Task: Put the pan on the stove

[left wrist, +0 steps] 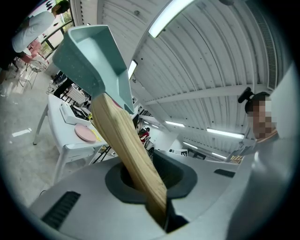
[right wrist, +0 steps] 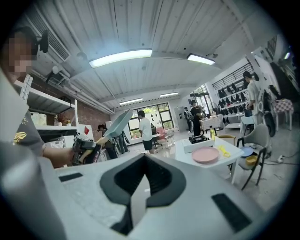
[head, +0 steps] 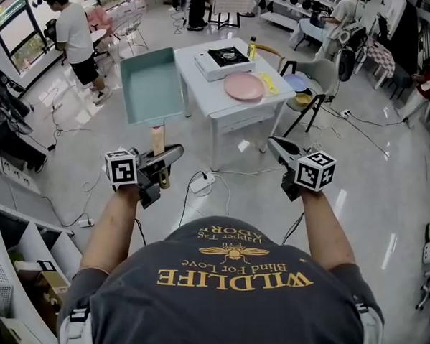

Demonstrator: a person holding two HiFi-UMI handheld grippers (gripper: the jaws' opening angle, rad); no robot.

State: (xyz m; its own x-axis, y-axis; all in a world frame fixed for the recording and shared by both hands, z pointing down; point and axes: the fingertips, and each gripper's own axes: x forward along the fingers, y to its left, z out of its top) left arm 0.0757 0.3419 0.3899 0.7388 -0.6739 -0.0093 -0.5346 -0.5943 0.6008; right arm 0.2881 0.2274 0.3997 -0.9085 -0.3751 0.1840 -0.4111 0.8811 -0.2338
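A teal square pan (head: pixel 151 85) with a wooden handle (head: pixel 158 140) is held up in the air, left of the white table (head: pixel 211 96). My left gripper (head: pixel 164 157) is shut on the end of that handle (left wrist: pixel 129 150), with the pan (left wrist: pixel 93 61) rising above the gripper (left wrist: pixel 157 206). The black-topped portable stove (head: pixel 227 57) sits at the table's far side, apart from the pan. My right gripper (head: pixel 277 147) hovers over the floor before the table, jaws shut with nothing in them (right wrist: pixel 136 201). The right gripper view shows the pan (right wrist: pixel 117 123) and stove (right wrist: pixel 199 139).
A pink plate (head: pixel 243 85), a yellow item (head: pixel 267 82) and a bottle (head: pixel 252 48) share the table with the stove. A chair (head: pixel 318 83) stands at its right. A power strip (head: pixel 200 183) and cables lie on the floor. People (head: pixel 75 38) stand beyond; shelves (head: pixel 18 264) at my left.
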